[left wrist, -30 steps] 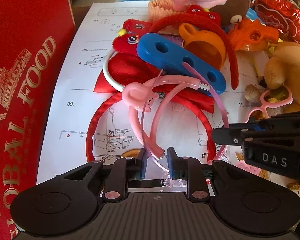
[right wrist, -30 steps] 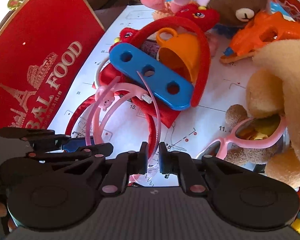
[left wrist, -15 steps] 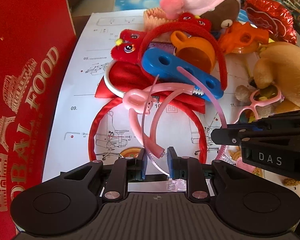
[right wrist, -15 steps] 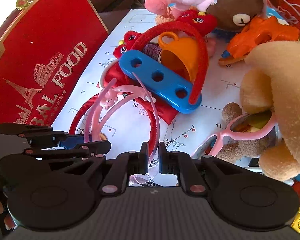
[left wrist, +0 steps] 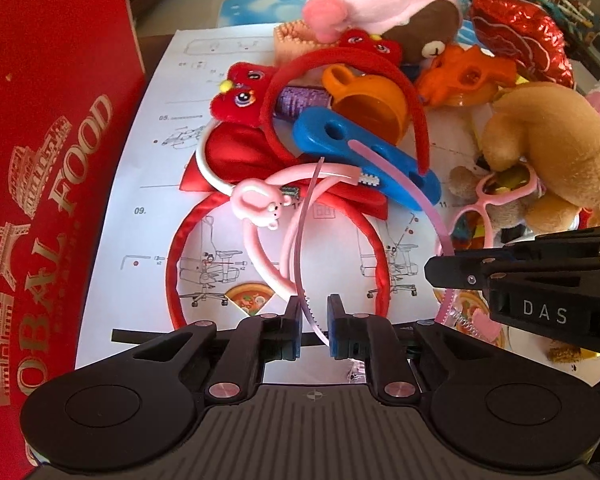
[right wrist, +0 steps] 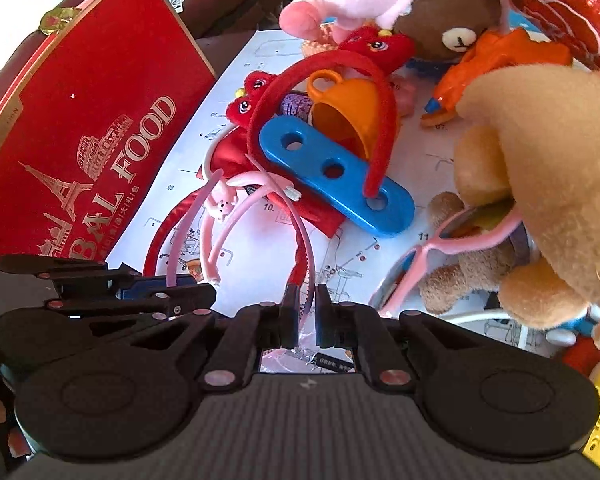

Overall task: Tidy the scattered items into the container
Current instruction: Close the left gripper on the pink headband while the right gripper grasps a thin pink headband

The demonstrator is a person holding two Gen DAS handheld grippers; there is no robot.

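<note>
Pink translucent headband [left wrist: 400, 178] arcs across the toy pile, one toothed end lying between the fingers of the left gripper [left wrist: 314, 326], the other between those of the right gripper [right wrist: 304, 312]. Both claws stand narrowed around the band with slim gaps showing, so whether either truly pinches it cannot be told. A second pink headband with a pig charm [left wrist: 256, 200] and a red satin headband [left wrist: 180, 248] lie beneath, on a white instruction sheet [left wrist: 152, 184]. Farther off, a blue three-hole plastic bar [right wrist: 336, 168] rests under a red plush headband [right wrist: 380, 92], beside an orange toy cup [right wrist: 348, 108]. The red "FOOD" box [left wrist: 48, 152] stands at the left edge. Pink toy glasses [right wrist: 440, 248] and a tan plush [right wrist: 548, 168] sit at the right.
</note>
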